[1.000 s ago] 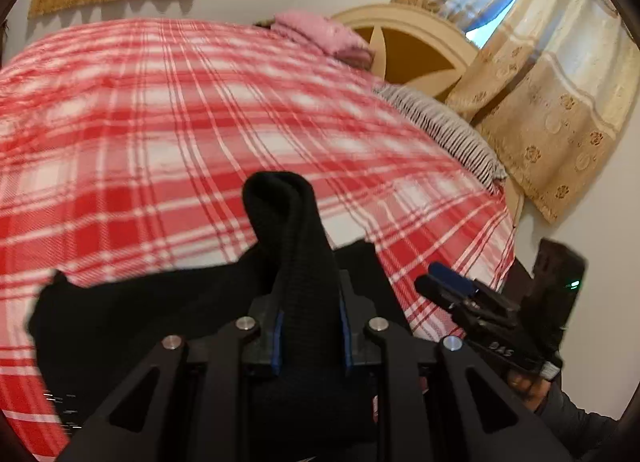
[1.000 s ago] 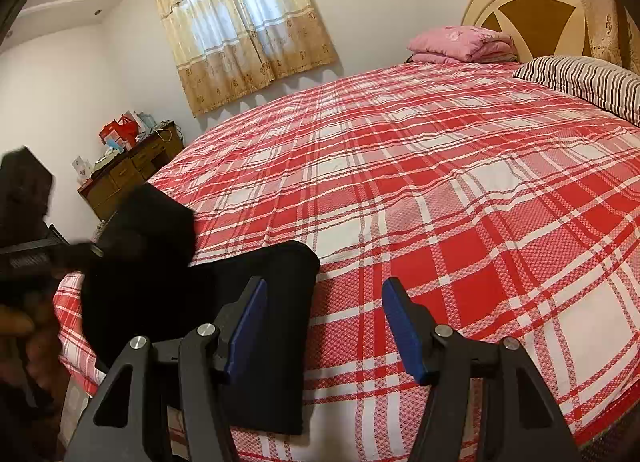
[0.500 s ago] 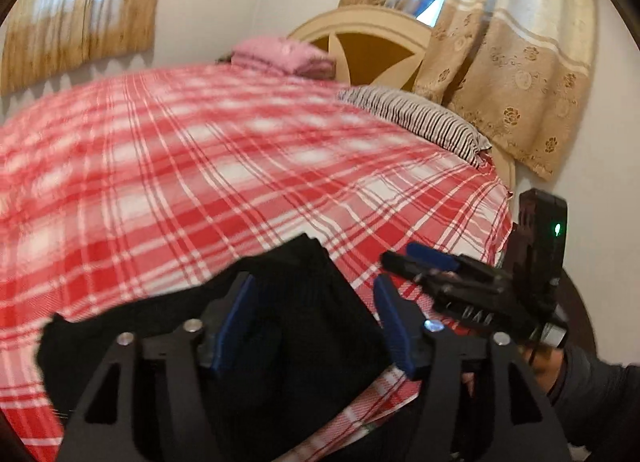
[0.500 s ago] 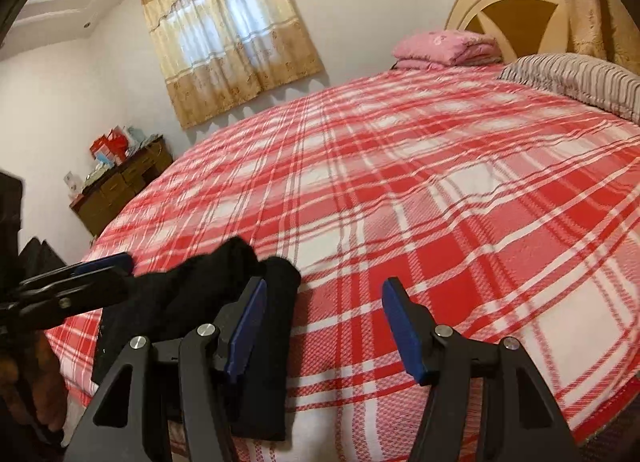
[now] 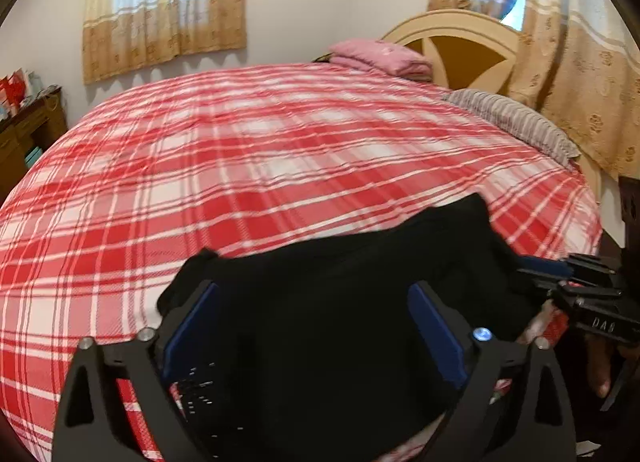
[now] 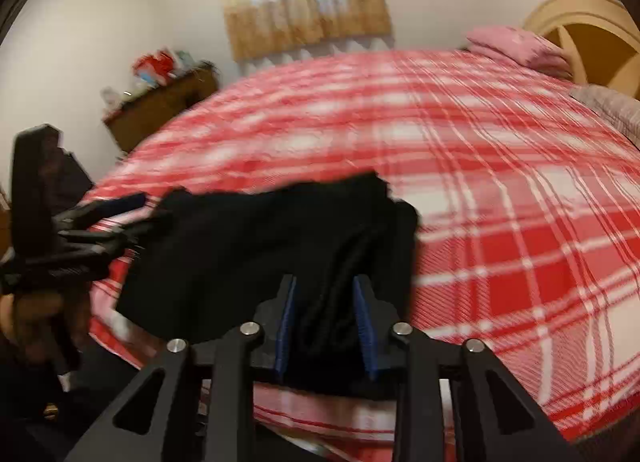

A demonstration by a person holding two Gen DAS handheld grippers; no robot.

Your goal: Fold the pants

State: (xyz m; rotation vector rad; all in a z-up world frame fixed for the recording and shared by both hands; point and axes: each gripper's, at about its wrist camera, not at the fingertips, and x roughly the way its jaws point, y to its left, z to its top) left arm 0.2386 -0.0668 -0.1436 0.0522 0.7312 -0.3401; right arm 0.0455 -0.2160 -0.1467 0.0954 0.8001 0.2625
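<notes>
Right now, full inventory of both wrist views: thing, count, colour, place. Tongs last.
pants: 1, black, bunched at the near edge of the bed
bedspread: 1, red and white plaid, covers the bed
folded bedding: 1 stack, pink, far end by the headboard
striped pillow: 1, grey and white, right side near the headboard
headboard: 1, cream with brown panels, far end of the bed
curtains: 2 sets, beige and gold, one on the back wall, one right of the headboard
dresser: 1, brown wood, cluttered top, left of the bed
left tongs: 1, black with blue pads, open over the pants
right tongs: 1, black with blue pads, closed on a fold of the pants
</notes>
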